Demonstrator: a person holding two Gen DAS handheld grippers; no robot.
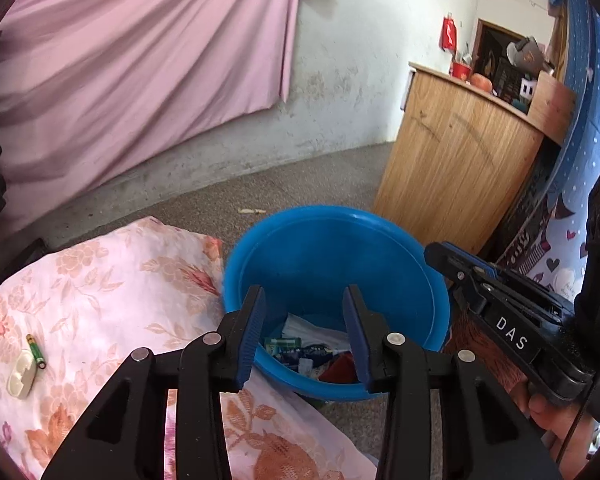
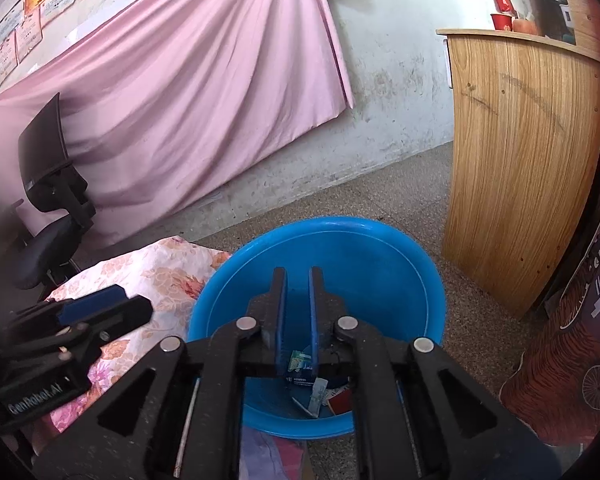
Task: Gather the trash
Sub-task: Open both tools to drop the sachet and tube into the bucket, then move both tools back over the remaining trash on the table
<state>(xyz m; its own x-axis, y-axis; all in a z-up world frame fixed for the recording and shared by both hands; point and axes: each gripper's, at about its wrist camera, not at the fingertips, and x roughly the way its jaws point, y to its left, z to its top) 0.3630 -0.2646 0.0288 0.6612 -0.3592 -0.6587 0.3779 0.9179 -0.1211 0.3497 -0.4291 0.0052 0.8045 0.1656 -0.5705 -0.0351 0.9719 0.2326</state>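
A blue plastic basin [image 1: 380, 248] [image 2: 364, 248] stands on the floor and holds wrappers and paper scraps [image 1: 300, 350] [image 2: 302, 364]. My left gripper [image 1: 303, 292] hangs open over the basin's near side with nothing between its fingers. My right gripper [image 2: 297, 276] is above the basin too, its jaws a narrow gap apart and empty. On the floral cloth [image 1: 112, 280] to the left lie a green battery [image 1: 36, 350] and a small white plastic piece [image 1: 21, 372]. Each gripper shows in the other's view, the right gripper [image 1: 456, 264] at the right and the left gripper [image 2: 112, 304] at the left.
A wooden cabinet [image 1: 456, 160] [image 2: 520, 160] stands right of the basin. Pink curtain [image 1: 140, 60] covers the far wall. A black office chair [image 2: 48, 184] is at the left. A pale scrap [image 1: 252, 211] lies on the floor beyond the basin. Patterned bedding [image 2: 572, 352] fills the right edge.
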